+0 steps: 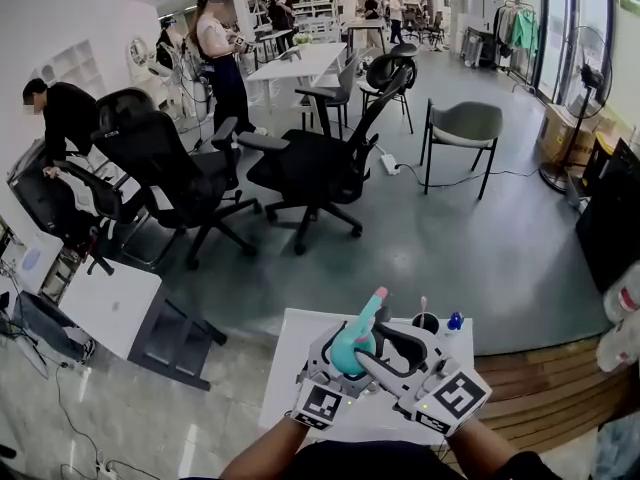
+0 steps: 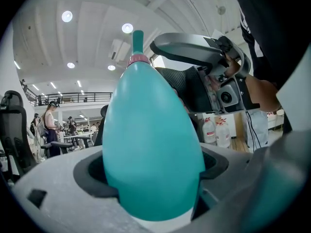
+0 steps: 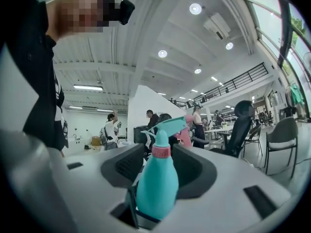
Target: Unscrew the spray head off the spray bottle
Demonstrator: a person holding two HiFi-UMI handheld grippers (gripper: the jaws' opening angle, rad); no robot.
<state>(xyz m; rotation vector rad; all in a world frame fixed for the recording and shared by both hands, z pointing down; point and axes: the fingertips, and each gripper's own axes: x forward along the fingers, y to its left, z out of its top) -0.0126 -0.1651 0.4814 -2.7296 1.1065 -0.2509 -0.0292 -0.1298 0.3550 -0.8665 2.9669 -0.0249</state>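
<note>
Teal spray bottle (image 2: pixel 153 130), pink collar (image 3: pixel 161 151), pinched in left tongs (image 2: pixel 153 191), right tongs (image 3: pixel 158 171) spread, apparently not touching

you have the teal, egg-shaped spray bottle (image 1: pixel 349 351) raised and tilted, top pointing away from you; its teal spray head (image 3: pixel 167 126) still sits on the pink collar (image 3: pixel 161 151).

You face black office chairs (image 1: pixel 300 168) on a glossy grey floor (image 1: pixel 450 258); white desks (image 1: pixel 300 63) stand behind, windows (image 1: pixel 572 13) on your right.
</note>
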